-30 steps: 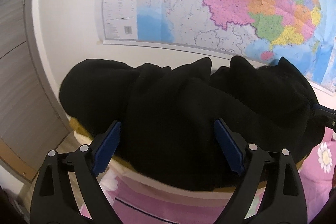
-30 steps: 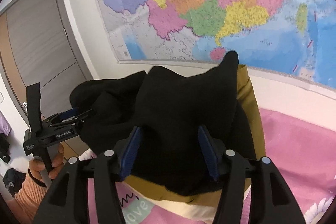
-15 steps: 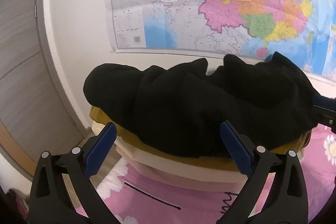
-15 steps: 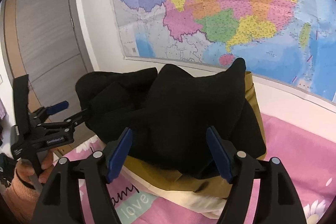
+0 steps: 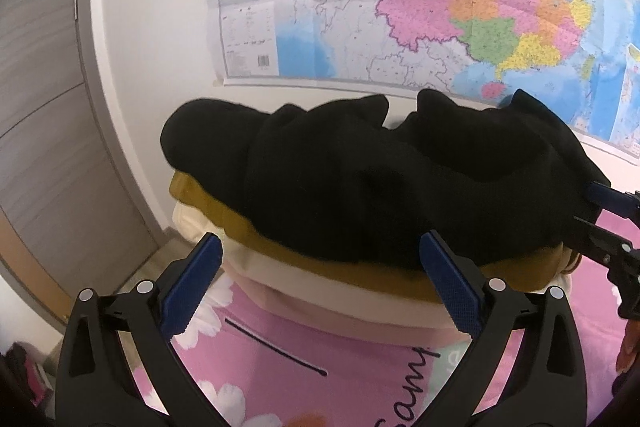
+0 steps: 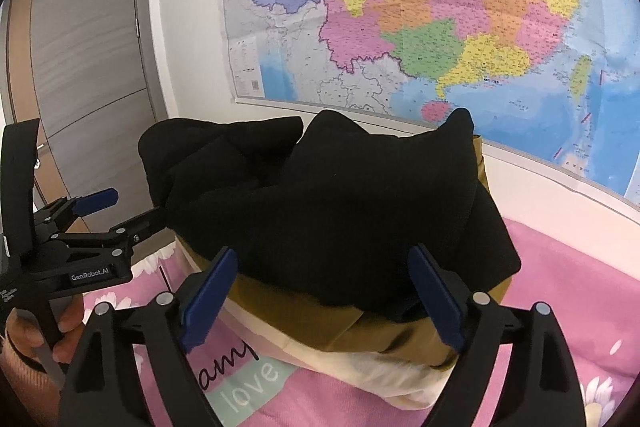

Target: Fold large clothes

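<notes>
1. Left gripper (image 5: pixel 320 279): jaws spread wide, empty, short of the pile's near edge; its body reads "GenRobot.AI" in the right wrist view.
2. Black garment (image 5: pixel 380 187): bunched atop mustard cloth (image 5: pixel 360 273) and cream cloth (image 5: pixel 320 297), on the pink bedspread (image 6: pixel 560 287) printed "love", below the wall map (image 6: pixel 400 7).
3. Right gripper (image 6: pixel 320 299): jaws parted, empty, clear bedspread beside it.

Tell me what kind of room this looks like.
Most likely a bedroom at home: folded clothes, a black garment on top, are stacked on pink floral bedding, a big wall map hangs behind, and a grey door stands at the left.
</notes>
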`<action>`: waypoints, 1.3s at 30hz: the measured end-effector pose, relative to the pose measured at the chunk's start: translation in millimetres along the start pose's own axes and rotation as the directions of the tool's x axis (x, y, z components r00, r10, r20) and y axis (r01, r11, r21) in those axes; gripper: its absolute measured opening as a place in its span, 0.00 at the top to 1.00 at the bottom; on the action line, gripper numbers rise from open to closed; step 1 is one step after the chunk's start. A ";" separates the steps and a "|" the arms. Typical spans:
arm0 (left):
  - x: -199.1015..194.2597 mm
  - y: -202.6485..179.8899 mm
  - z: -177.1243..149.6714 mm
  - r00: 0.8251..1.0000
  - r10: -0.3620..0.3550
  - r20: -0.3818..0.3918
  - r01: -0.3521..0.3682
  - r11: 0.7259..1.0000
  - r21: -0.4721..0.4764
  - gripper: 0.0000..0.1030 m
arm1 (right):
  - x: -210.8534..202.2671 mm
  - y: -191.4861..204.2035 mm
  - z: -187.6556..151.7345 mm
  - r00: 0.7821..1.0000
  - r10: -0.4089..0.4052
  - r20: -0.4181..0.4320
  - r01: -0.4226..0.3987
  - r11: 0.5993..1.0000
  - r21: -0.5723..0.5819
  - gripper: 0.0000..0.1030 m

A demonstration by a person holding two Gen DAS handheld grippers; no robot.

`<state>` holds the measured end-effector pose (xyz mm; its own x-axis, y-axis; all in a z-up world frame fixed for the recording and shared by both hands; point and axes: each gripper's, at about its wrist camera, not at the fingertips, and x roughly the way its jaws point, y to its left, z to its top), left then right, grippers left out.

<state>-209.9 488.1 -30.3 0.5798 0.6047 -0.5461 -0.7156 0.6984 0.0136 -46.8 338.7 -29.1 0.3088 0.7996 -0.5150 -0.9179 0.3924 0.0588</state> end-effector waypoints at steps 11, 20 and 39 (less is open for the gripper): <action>-19.3 -2.6 -22.2 0.999 0.042 -0.016 -0.042 0.999 -0.019 0.05 | -16.7 22.1 -19.9 1.000 -0.015 0.019 0.015 1.000 -0.019 0.06; -31.7 2.2 -37.5 0.999 -0.008 -0.037 0.006 0.999 -0.041 0.05 | -29.1 27.3 -37.7 0.999 -0.031 0.030 0.031 1.000 -0.006 0.06; -55.3 -3.3 -54.1 0.999 0.011 -0.031 -0.012 0.999 -0.035 0.05 | -59.0 43.5 -60.0 0.998 -0.025 0.054 0.025 1.000 0.003 0.06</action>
<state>-260.7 431.5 -45.5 0.5598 0.5999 -0.5716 -0.7355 0.6775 -0.0092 -119.9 281.4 -47.4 0.3445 0.8131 -0.4692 -0.9093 0.4134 0.0488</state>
